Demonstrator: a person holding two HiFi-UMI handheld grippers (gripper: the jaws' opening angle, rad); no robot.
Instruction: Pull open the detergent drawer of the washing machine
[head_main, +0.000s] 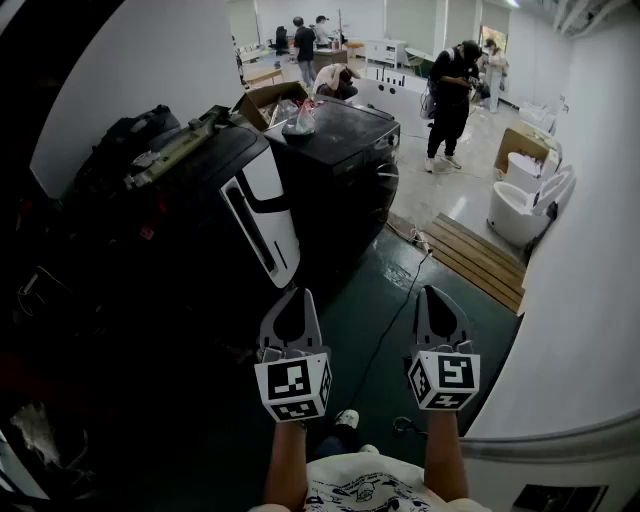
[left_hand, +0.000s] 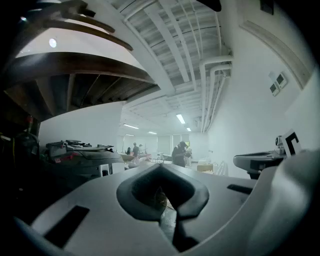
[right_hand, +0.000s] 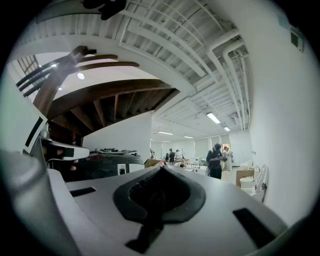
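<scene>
Currently both claws sit level and well short of the washer (head_main: 345, 160). The left claw (head_main: 295, 296) is clenched on nothing, tips together w/ only a slit of floor (head_main: 390, 300) showing through. The right claw (head_main: 433, 290) is clenched and empty too.

The washer stands at approx 12 o'clock from the left claw and 11 o'clock from the right, w/ bare floor between. Its front, w/ what looks like a round door, faces about 4 o'clock in the head view, i.e. toward the right claw's side.

We can't pick out the drawer, it's too dark and small. We'd guess it runs along the top of that front. A dark unit w/ a white panel (head_main: 262, 215) lies nearer, at 11 o'clock from the left claw, just beside the washer.

We judge the right claw has the clearer line to the front, and either claw must release before hooking the drawer.
</scene>
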